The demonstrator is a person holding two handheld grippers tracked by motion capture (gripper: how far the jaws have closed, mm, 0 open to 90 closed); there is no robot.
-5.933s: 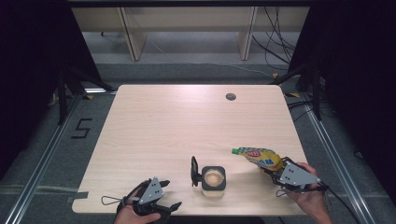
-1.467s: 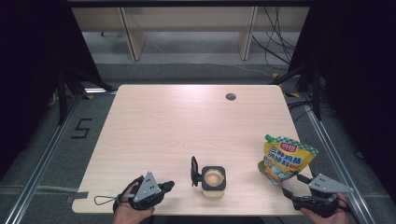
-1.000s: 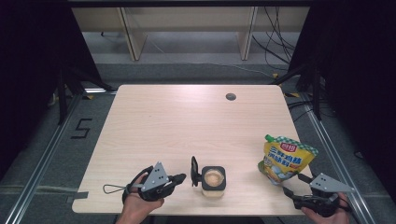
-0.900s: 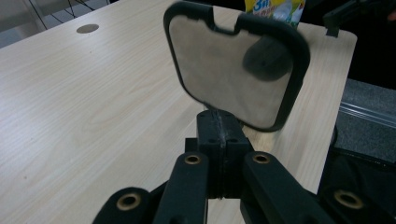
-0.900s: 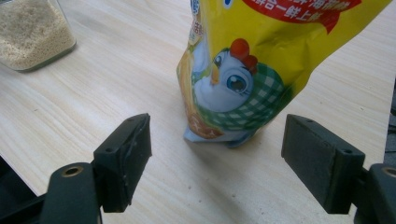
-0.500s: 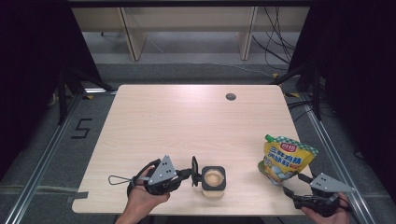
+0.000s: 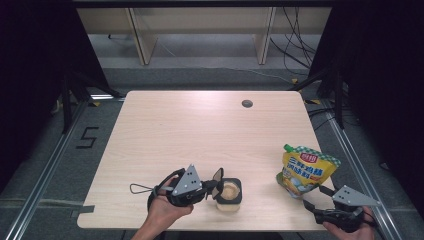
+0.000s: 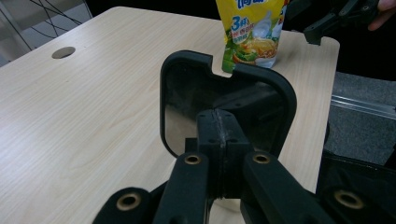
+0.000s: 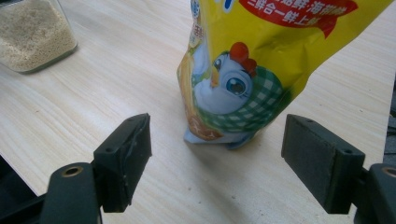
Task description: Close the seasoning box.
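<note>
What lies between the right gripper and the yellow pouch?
Only bare table: the right gripper faces the yellow pouch across wood in the right gripper view.

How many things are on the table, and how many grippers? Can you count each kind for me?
Yellow pouch: 1
Jar of beige grains, its black lid flipped up: 1
Grippers, left gripper and right gripper: 2
Total: 4

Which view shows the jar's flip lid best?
Left gripper view: the lid stands open right ahead of the shut left gripper, notch visible. High view shows it small, edge-on beside the jar. Right gripper view catches just the jar's corner.
</note>
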